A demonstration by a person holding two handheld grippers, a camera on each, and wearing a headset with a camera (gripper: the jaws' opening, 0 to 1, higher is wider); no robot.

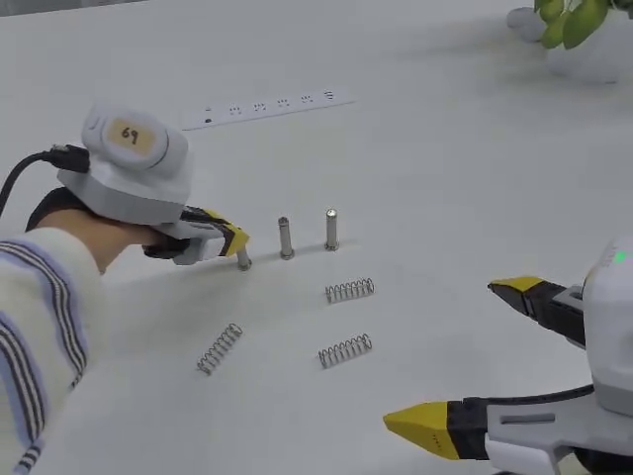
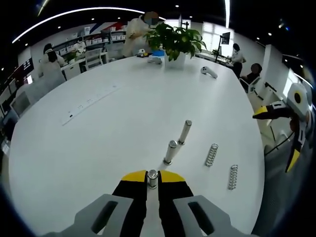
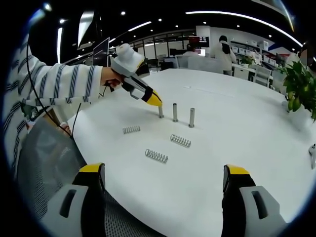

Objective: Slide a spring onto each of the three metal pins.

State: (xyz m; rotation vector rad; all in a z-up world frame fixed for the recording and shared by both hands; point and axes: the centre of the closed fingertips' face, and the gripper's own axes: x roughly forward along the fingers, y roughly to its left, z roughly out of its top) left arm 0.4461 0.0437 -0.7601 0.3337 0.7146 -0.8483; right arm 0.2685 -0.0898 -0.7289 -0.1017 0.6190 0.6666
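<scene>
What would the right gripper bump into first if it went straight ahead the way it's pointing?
Probably the nearest spring, lying on the table almost straight ahead of the open right gripper. The pins stand farther on. How high the gripper hangs is unclear, so it might pass above.

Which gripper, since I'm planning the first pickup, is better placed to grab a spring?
Right. The left gripper is shut on the end pin, while the right gripper is open, holds nothing, and the nearest spring lies in front of it.
</scene>
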